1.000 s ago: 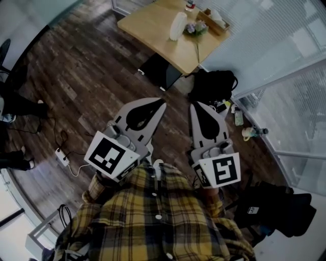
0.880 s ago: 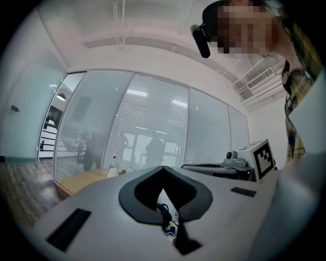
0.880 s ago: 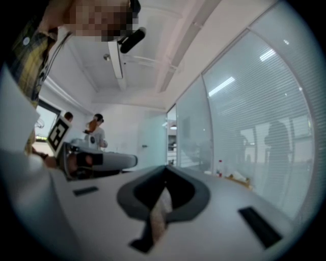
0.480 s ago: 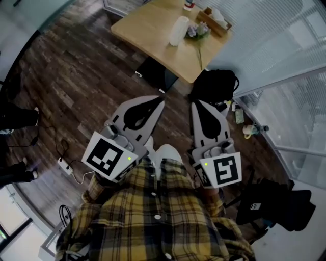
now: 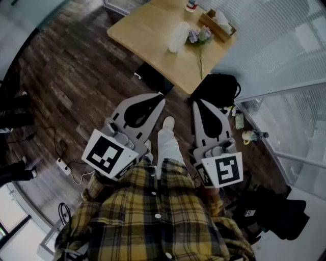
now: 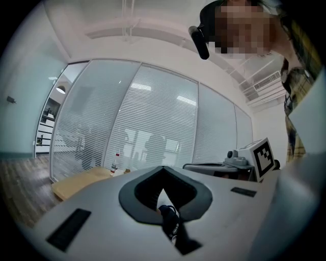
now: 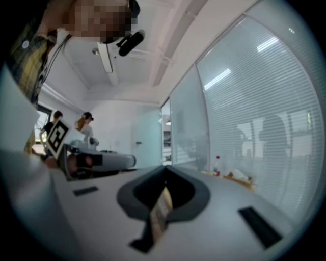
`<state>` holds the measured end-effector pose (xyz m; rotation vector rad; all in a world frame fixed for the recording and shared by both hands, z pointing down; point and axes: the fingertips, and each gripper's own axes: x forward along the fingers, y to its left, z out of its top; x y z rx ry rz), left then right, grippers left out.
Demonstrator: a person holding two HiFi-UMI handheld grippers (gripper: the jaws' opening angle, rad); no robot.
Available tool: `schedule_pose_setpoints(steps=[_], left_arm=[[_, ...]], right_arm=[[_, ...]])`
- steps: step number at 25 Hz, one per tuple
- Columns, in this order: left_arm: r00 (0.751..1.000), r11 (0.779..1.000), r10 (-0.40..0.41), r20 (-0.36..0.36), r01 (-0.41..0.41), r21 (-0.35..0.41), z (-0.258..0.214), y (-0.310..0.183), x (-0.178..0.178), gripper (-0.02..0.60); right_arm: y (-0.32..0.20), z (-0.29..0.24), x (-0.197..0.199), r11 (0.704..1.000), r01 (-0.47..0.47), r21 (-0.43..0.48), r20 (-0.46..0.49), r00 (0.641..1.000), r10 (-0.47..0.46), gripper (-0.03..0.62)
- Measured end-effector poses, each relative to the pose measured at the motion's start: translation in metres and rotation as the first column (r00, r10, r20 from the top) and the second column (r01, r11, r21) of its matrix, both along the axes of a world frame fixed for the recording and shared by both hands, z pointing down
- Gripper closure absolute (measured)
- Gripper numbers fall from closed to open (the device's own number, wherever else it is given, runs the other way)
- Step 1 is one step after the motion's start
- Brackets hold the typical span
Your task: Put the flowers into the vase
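The person's yellow plaid shirt [image 5: 153,214] fills the bottom of the head view, well short of the table [image 5: 145,30]. Both tools point toward the table. The left gripper [image 5: 160,98] has its jaws together, the tips meeting. The right gripper [image 5: 195,104] is closed the same way, and neither holds anything. Each stops short of the table's near edge, over the dark wooden floor. A white shoe [image 5: 167,122] is planted between them, toe toward the table.

Far to the table's left, a power strip [image 5: 63,157] lies on the floor with its cable. A black backpack [image 5: 216,87] slumps against the table's near right corner. Beyond it, toward the glass wall, stand small bottles [image 5: 239,119] whose contents cannot be made out. The table's dark base [image 5: 153,75] shows beneath its near edge.

On the table, toward its right side, stands the white vase [image 5: 178,37]. What is inside it cannot be seen from here. The flowers [image 5: 198,34] lie flat on the tabletop just beside the vase, on its right. Their pale blooms are level with the vase and the thin stem runs back toward the table's near edge. At the table's far right corner, a wooden box [image 5: 219,24] holds something white and crumpled. A small red-capped bottle [image 5: 190,5] stands at the table's far edge.
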<state>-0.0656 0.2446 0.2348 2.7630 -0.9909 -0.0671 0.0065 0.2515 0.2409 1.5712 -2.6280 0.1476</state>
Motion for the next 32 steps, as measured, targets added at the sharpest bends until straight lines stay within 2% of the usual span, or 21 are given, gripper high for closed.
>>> schedule_pose_setpoints(steps=[8,15,25,32], left_arm=[[0.999,0.999,-0.035,-0.012,0.036,0.035,-0.013,-0.081,0.043,0.572],[0.994,0.993,-0.103,-0.022,0.104,0.061,-0.023,-0.137,0.077,0.572],[0.982,0.982,-0.186,-0.006,0.186,0.032,-0.018,-0.169,0.077,0.574],[0.986,0.986,-0.166,0.000,0.166,0.019,-0.012,-0.202,0.070,0.574]], right_arm=[[-0.077,-0.003,0.042,0.999,0.036,0.004,-0.002,0.999,-0.036,0.582],[-0.131,-0.014,0.082,0.996,0.084,0.036,-0.022,0.996,-0.084,0.582],[-0.166,-0.004,0.098,0.992,0.130,0.009,0.011,0.992,-0.130,0.582],[-0.198,0.004,0.099,0.995,0.097,-0.019,0.013,0.995,-0.097,0.582]])
